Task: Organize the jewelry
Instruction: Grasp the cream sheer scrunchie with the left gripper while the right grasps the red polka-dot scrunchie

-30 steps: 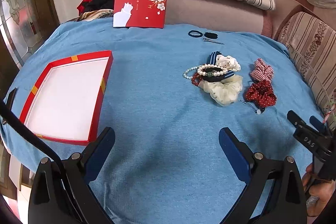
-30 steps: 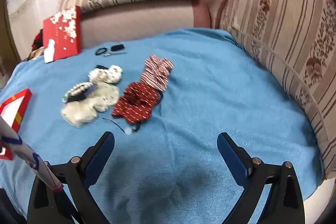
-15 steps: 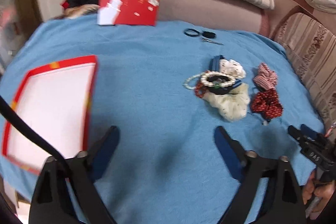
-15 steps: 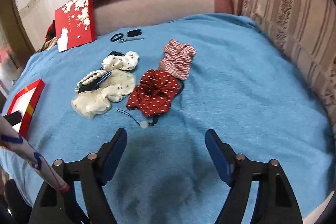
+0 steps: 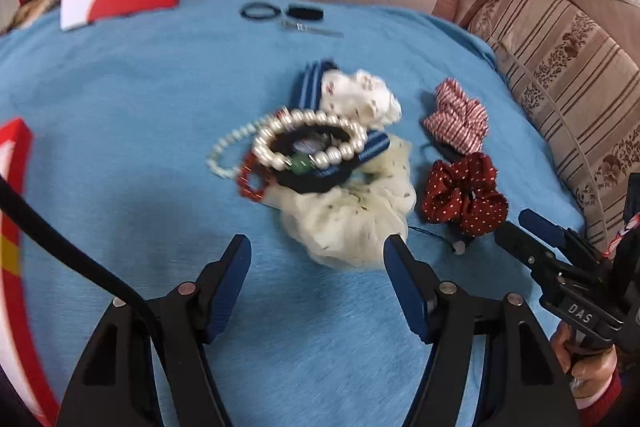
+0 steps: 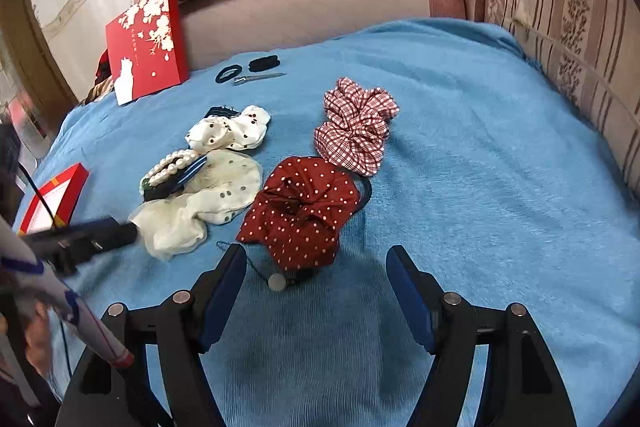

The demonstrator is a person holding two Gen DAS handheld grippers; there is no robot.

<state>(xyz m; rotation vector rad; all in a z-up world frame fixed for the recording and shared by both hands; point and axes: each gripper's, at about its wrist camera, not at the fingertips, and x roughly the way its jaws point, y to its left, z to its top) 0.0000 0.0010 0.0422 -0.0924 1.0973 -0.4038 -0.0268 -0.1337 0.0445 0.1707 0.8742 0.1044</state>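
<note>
A heap of accessories lies on the blue cloth: a pearl bracelet (image 5: 308, 139) over a black band, a small red bead bracelet (image 5: 250, 179), a cream scrunchie (image 5: 352, 223) and a white dotted scrunchie (image 5: 360, 99). My left gripper (image 5: 318, 259) is open and empty, just short of the cream scrunchie. A dark red dotted scrunchie (image 6: 304, 211) and a red checked scrunchie (image 6: 356, 127) lie to the right. My right gripper (image 6: 316, 267) is open and empty, its fingertips either side of the dotted scrunchie's near edge and a small bead charm (image 6: 277, 282).
A red-rimmed white tray (image 6: 52, 199) sits at the left edge of the cloth. A red flowered box lid (image 6: 146, 43) leans against the sofa at the back. Black hair ties (image 6: 248, 69) and a clip lie near it. Striped sofa cushions (image 6: 568, 27) border the right side.
Both grippers moved forward toward the accessories. The left swung right, away from the tray, to the heap. The right closed in on the dark red scrunchie. Both jaws narrowed a little.
</note>
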